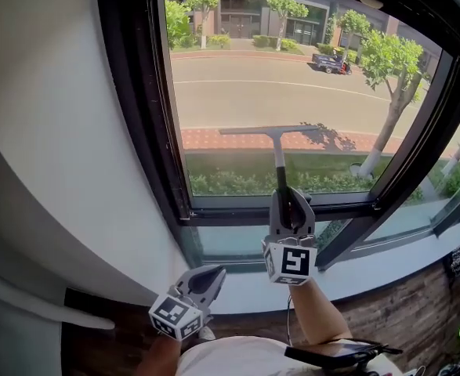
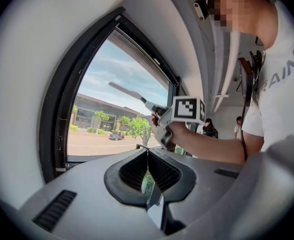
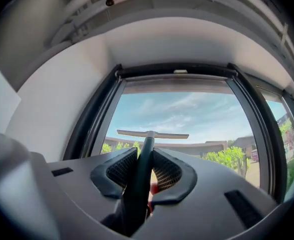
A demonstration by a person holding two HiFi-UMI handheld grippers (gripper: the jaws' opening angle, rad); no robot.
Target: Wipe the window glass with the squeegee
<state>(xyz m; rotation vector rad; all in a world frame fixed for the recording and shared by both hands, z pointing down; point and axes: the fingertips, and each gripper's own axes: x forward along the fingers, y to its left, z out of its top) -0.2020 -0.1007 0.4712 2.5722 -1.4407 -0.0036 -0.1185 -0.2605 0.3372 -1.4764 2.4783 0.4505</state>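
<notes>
The squeegee [image 1: 275, 135] has a dark handle and a thin grey blade set level against the window glass [image 1: 237, 77], about mid-pane. My right gripper [image 1: 290, 204] is shut on the handle just below the blade; in the right gripper view the squeegee handle [image 3: 139, 176] runs up between the jaws to the blade [image 3: 153, 134]. My left gripper [image 1: 208, 278] hangs low and left of the right one, shut with nothing in it; in the left gripper view its jaws [image 2: 147, 159] meet, and the squeegee [image 2: 129, 92] shows beyond.
A dark window frame [image 1: 139, 108] borders the pane, with a horizontal bar [image 1: 277, 210] and a lower pane beneath. A white wall [image 1: 49, 131] lies to the left, a slanted dark mullion [image 1: 414, 139] to the right. Wooden floor [image 1: 402, 304] below.
</notes>
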